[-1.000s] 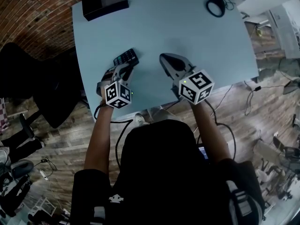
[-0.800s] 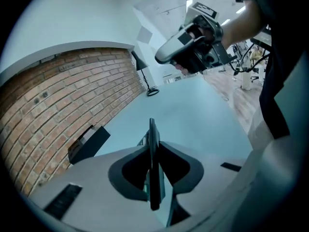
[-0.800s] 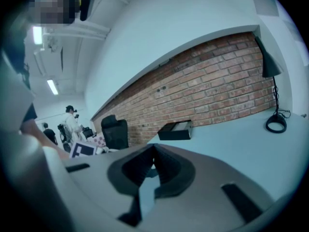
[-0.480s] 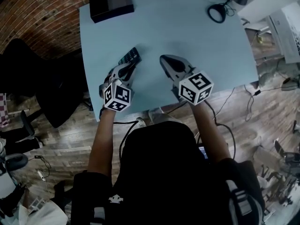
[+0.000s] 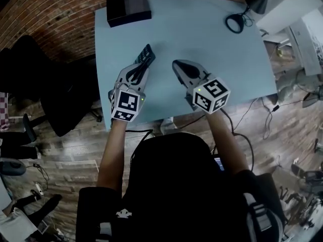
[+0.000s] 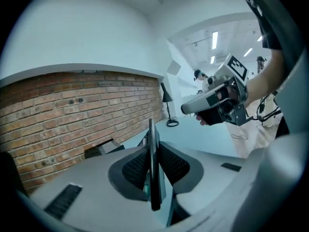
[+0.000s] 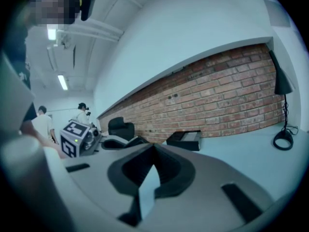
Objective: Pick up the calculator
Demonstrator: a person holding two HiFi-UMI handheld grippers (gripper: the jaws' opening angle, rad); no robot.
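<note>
Left jaws: closed narrow on the calculator [image 6: 152, 178], which stands edge-on between the dark pads of the left gripper [image 6: 153, 150].
Right jaws: tips together on the right gripper [image 7: 154, 148], with nothing between them; only pale tabletop shows through the gap lower down.
Calculator: held by its near end, with the far end sticking out past the left gripper's tips. In the head view it is a dark slab over the left part of the table [image 5: 212, 49]. It seems to hang clear of the tabletop, though the steep angle makes this hard to confirm.
Left gripper: out over the table's left side near the front edge, with its marker cube [image 5: 124, 105] toward the person.
Right gripper: beside the left one and apart from it, over the middle of the table, touching no object; its marker cube [image 5: 211, 95] is also toward the person.
Black box [image 5: 128, 8]: at the table's far left corner, well apart from both grippers.
Desk lamp [image 5: 236, 20]: round base at the far right of the table, with its dark shade above the corner.
Brick wall [image 6: 72, 115]: runs along the table's far side.
Dark chair [image 5: 55, 95]: on the wooden floor to the left of the table.
</note>
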